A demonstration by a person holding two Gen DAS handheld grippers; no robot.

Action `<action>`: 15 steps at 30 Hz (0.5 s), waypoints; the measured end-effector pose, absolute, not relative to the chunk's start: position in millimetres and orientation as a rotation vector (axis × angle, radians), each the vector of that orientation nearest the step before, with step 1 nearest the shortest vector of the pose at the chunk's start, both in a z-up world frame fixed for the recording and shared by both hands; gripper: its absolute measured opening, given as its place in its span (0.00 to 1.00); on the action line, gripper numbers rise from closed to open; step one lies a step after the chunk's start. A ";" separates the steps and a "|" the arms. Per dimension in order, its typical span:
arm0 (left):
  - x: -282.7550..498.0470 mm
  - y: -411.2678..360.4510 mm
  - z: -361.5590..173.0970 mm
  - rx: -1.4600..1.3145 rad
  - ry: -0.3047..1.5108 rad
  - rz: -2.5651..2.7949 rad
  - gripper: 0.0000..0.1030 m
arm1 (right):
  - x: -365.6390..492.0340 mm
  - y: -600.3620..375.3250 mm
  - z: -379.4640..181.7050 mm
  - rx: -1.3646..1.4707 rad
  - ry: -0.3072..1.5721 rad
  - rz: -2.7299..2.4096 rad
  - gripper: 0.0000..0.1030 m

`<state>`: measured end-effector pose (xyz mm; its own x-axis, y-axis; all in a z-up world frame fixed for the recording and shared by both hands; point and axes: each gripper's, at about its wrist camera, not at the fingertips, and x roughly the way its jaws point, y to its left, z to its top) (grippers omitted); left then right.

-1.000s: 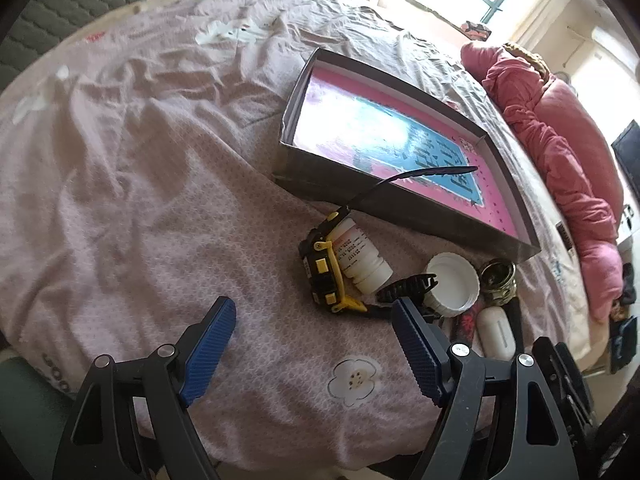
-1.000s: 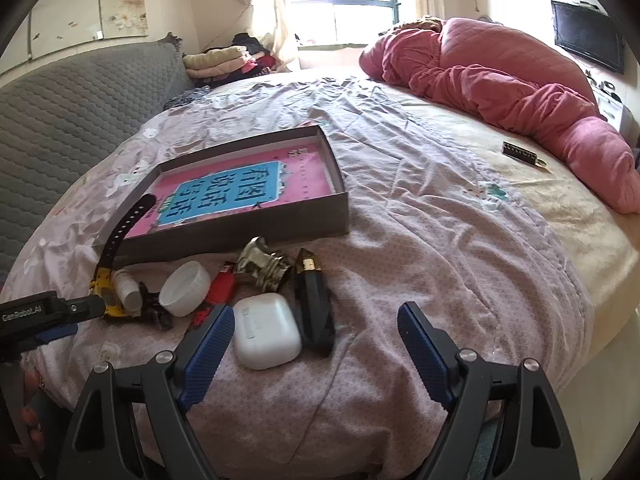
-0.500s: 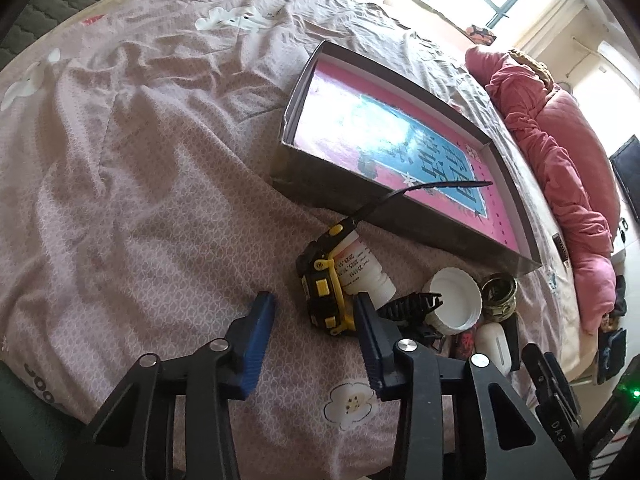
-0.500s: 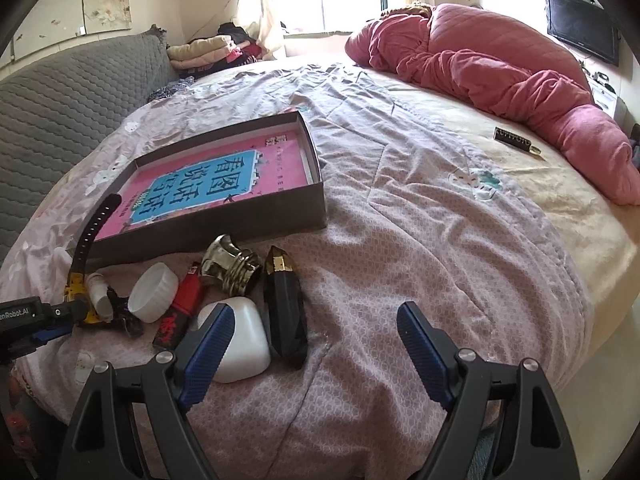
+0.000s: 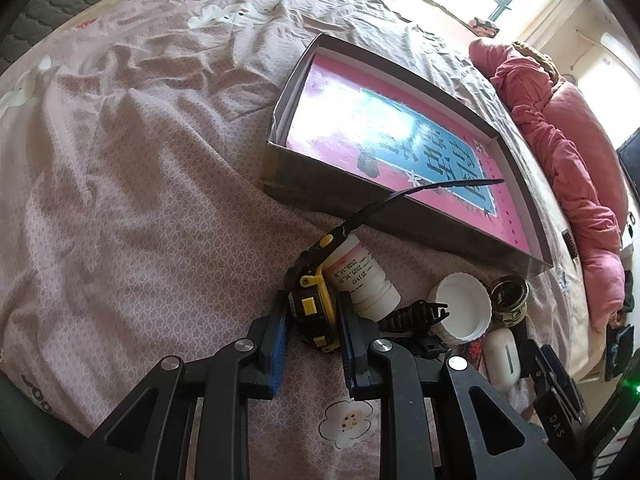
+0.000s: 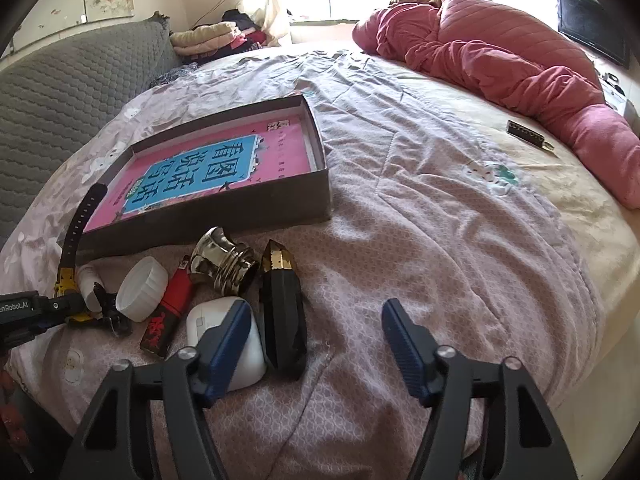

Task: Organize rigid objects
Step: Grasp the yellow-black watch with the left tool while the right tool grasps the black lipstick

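Beside the shallow grey cardboard box, the left gripper is closing its blue pads against a yellow-and-black tape measure. The right gripper, jaws narrowing but apart, is hovering by a black faceted case, gripping nothing.

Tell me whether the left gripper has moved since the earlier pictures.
Yes. The left gripper advanced toward the box, its jaws just closing around the yellow tape measure.
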<state>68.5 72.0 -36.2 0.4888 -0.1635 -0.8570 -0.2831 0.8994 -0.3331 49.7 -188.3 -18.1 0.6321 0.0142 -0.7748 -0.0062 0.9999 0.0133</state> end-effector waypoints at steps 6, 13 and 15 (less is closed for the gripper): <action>68.1 70.8 -38.1 -0.449 1.066 0.071 0.22 | 60.1 -186.6 -23.4 0.010 0.903 0.061 0.51; 68.9 68.3 -40.4 -0.425 1.063 0.074 0.22 | 74.6 -184.0 -33.1 -0.018 0.938 0.084 0.48; 71.3 66.9 -41.4 -0.422 1.062 0.076 0.22 | 77.4 -183.9 -35.3 -0.017 0.942 0.089 0.48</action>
